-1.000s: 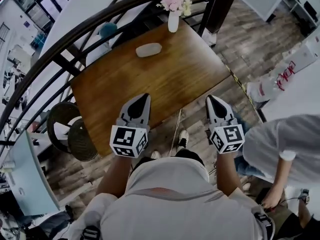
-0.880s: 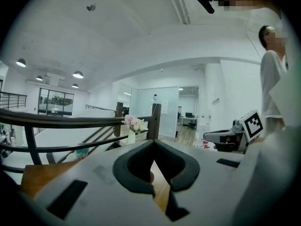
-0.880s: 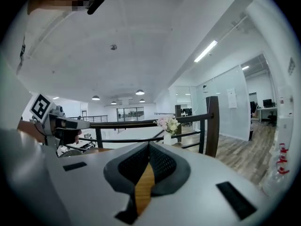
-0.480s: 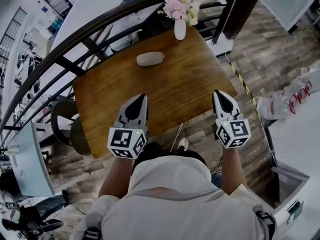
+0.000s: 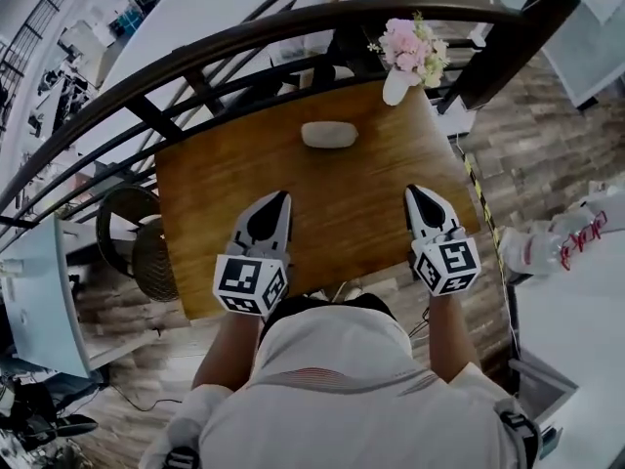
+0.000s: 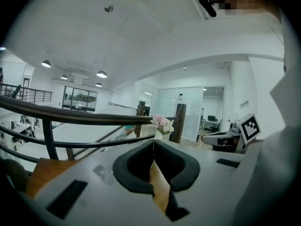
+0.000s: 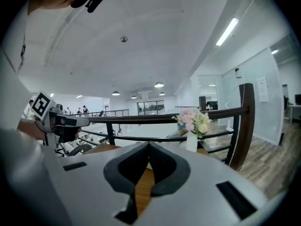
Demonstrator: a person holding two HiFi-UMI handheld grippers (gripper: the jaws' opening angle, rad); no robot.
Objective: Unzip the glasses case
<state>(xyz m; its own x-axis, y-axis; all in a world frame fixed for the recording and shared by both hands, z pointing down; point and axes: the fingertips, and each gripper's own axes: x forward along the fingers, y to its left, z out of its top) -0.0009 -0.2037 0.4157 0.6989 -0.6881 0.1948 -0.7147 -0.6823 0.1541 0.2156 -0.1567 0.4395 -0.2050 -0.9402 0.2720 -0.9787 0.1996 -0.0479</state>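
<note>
Left claw (image 5: 282, 196) and right claw (image 5: 412, 191) are held shut, empty, well short of the glasses case (image 5: 329, 135), seemingly zipped, laid on the worktop (image 5: 220, 198).

Three cameras: one overhead, two riding the grippers

The head view looks steeply down from above the person's shoulders onto the left gripper (image 5: 280, 198) and right gripper (image 5: 412, 191) over the table (image 5: 225, 193). Each gripper view sits close behind its own jaws, facing nearly level. All three views share the flower vase (image 5: 395, 88) and railing (image 5: 352, 8) beyond the tips — and each gripper view catches the other gripper at its edge.
</note>
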